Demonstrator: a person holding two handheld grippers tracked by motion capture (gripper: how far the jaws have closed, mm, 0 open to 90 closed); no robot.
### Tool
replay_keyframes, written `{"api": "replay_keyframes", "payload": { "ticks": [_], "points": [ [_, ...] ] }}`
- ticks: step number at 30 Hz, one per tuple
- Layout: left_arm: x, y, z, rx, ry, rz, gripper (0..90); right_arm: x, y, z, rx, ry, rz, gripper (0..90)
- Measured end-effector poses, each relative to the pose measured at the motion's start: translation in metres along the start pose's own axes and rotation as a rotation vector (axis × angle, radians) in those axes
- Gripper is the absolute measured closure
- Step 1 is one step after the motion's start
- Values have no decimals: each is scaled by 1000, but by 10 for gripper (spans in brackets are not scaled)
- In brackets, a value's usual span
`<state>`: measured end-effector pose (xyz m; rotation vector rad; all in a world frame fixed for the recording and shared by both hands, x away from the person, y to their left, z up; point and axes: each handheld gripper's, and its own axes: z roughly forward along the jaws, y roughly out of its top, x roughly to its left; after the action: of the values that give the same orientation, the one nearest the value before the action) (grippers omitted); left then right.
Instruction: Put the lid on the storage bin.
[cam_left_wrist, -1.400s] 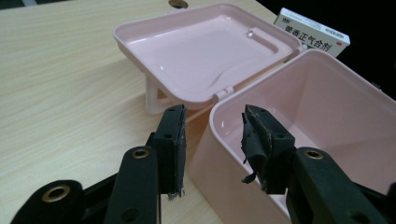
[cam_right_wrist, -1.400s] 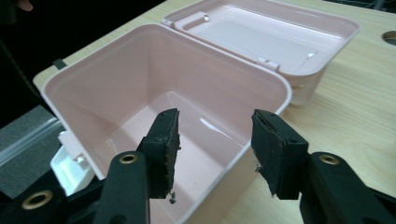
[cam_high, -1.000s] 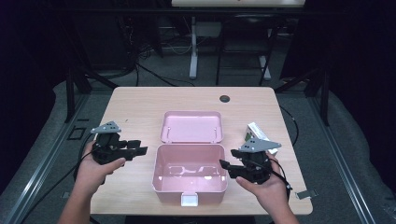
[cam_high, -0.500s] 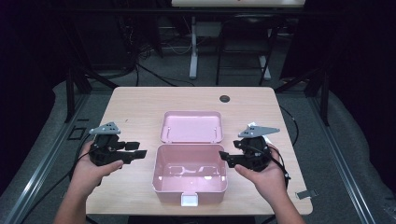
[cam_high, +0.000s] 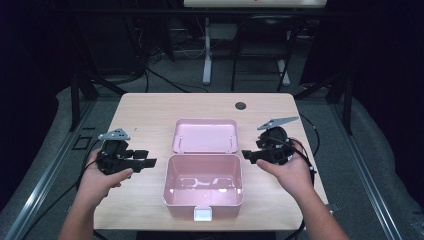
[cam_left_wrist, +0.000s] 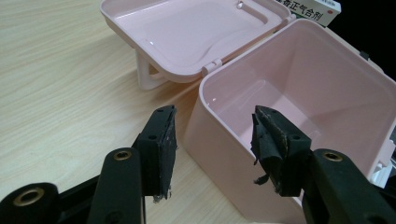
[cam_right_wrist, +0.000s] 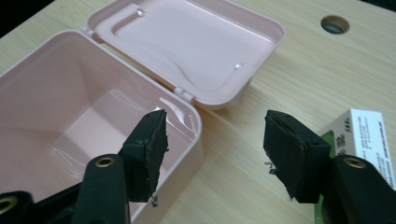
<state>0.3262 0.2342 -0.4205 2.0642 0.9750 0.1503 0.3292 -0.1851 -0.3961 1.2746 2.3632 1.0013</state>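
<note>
box: pink box (cam_high: 202, 186) sits lid-open, lower centre of the worktop (cam_high: 150, 110)
claws: left claw (cam_high: 148, 163) and right claw (cam_high: 248, 155) both spread, just been opening – holding nothing
risk: a wide jaw could clip the rim and shove it

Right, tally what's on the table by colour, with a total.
Pink: 1, the box, open, its lid hinged flat behind it
White and green: 1, the carton beside the box
Dark: 1, the grommet set in the tabletop
Total: 3
</note>
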Motion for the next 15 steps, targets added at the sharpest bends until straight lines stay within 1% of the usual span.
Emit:
{"api": "replay_keyframes", "payload": {
  "ticks": [2, 3, 5, 6, 7, 8, 9, 11, 12, 15],
  "points": [
    [0, 0, -1, -3, -2, -3, 499, -5, 4, 1, 24, -11, 12, 398],
    [1, 0, -2, -11, -1, -1, 498, -9, 7, 2, 49, -27, 6, 402],
    [1, 0, -3, -11, -1, -3, 499, -11, 8, 2, 59, -35, 0, 404],
    [2, 0, -3, -13, -2, -4, 498, -13, 9, 3, 70, -43, -5, 404],
    [3, 0, -4, -16, 5, -7, 497, -16, 12, 3, 81, -66, -19, 403],
    [3, 0, -4, -16, 5, -7, 497, -16, 12, 3, 81, -66, -19, 403],
    [4, 0, -4, -18, 5, -12, 496, -18, 16, 3, 91, -91, -29, 403],
    [5, 0, -5, -16, 8, -15, 496, -20, 19, 4, 110, -109, -43, 403],
    [5, 0, -5, -16, 8, -15, 496, -20, 19, 4, 110, -109, -43, 403],
    [5, 0, -6, -16, 15, -14, 496, -25, 26, 6, 165, -152, -80, 415]
  ]
}}
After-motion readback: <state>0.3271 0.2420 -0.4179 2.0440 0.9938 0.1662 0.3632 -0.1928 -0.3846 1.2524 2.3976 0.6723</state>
